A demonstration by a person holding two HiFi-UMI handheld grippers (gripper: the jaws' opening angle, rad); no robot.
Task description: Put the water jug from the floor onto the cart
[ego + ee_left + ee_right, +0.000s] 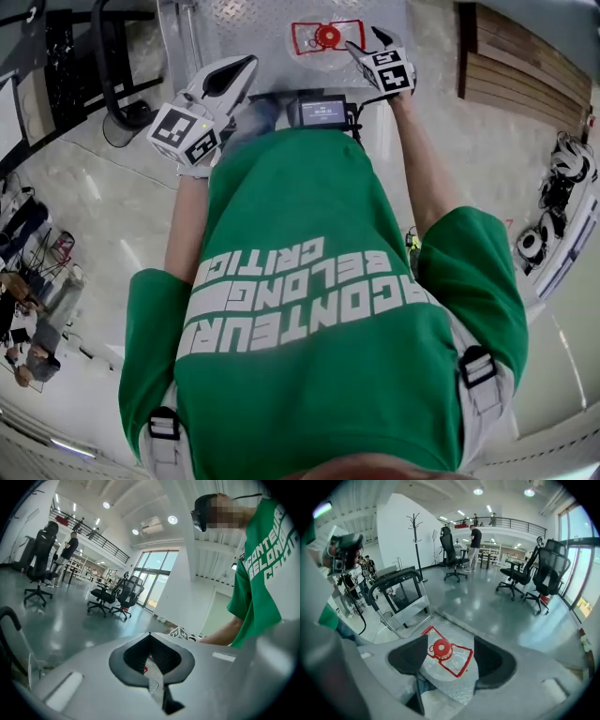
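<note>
The person (pixel 319 281), in a green shirt, stands bent over and holds both grippers out in front, above a checkered metal plate (pixel 248 17). The jug (pixel 326 36) lies on this plate; it is clear, with a red cap and a red frame around it. I cannot tell for sure whether the plate is the deck of the cart. The right gripper (pixel 364 42) is close above the jug. In the right gripper view its jaws are wide apart and the jug (pixel 440 648) shows in the gap between them, lower down on the plate (pixel 457 688), with no jaw touching it. The left gripper (pixel 246 64) is off to the left of the jug and holds nothing. In the left gripper view its jaws meet at the tips, and only a thin slit stays open lower down. A cart with a black handle (pixel 393 585) stands just beside the plate, on the shiny grey floor (pixel 497 606). Farther back there are black office chairs (pixel 452 550) and some people.
</note>
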